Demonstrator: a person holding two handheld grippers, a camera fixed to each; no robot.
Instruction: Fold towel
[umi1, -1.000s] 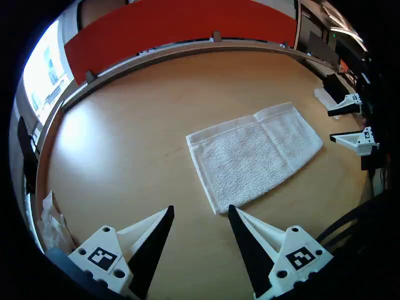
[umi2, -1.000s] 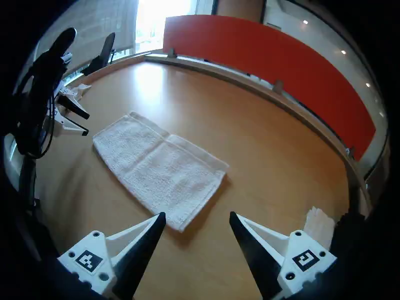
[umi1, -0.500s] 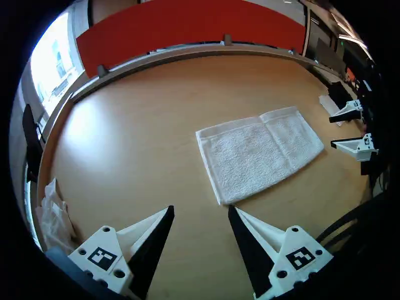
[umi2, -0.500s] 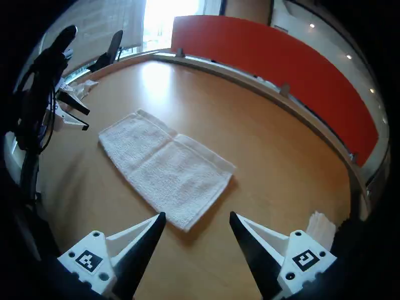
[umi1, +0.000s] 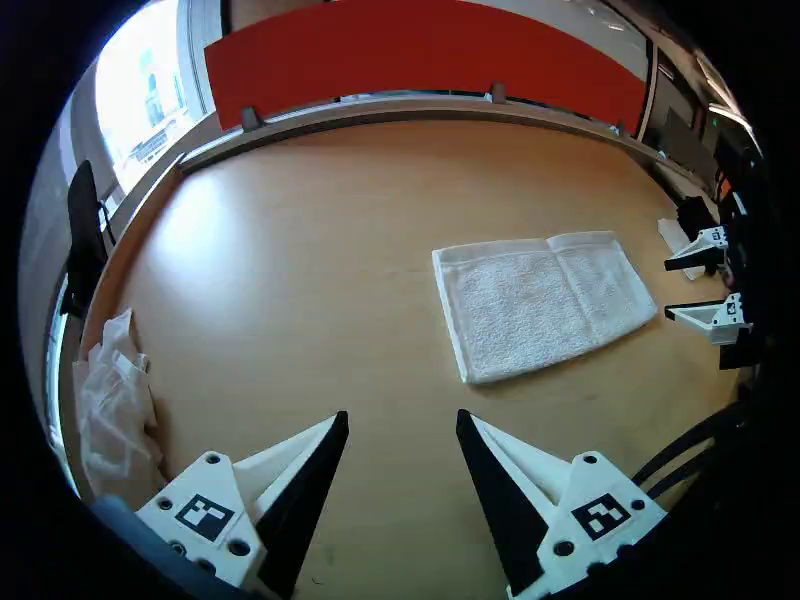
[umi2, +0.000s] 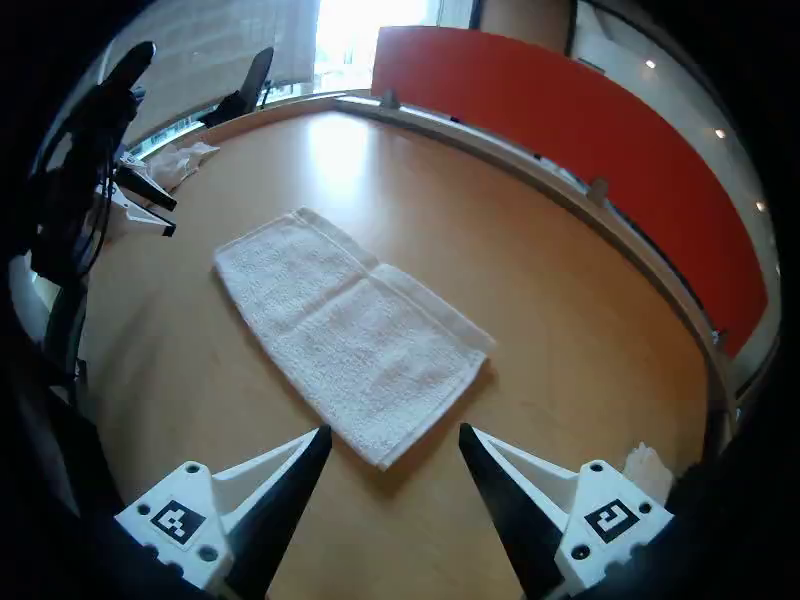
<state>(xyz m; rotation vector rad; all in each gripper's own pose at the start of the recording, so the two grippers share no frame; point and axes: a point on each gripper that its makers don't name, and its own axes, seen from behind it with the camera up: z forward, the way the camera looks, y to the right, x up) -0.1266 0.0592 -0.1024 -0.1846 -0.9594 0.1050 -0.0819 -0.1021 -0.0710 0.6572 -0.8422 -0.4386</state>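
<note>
— So, where do we find the towel?

— Flat on the wooden table, folded into a rectangle with one flap lapped over the rest. From our left gripper it lies off at two o'clock, well apart from the fingers.

— And from the right gripper?

— Ahead towards eleven o'clock; its near corner shows in the gap between the fingers, and neither finger touches it.

— How do our grippers stand?

— Both have their jaws spread wide and hold nothing. Each is raised over the table and tilted down at it. In the left gripper view, the right one sits at three o'clock, just beside the towel's far short edge.

— Anything else on the table?

— Crumpled white wrapping at its edge, at nine o'clock in the left gripper view. A red partition runs along the far side.
</note>
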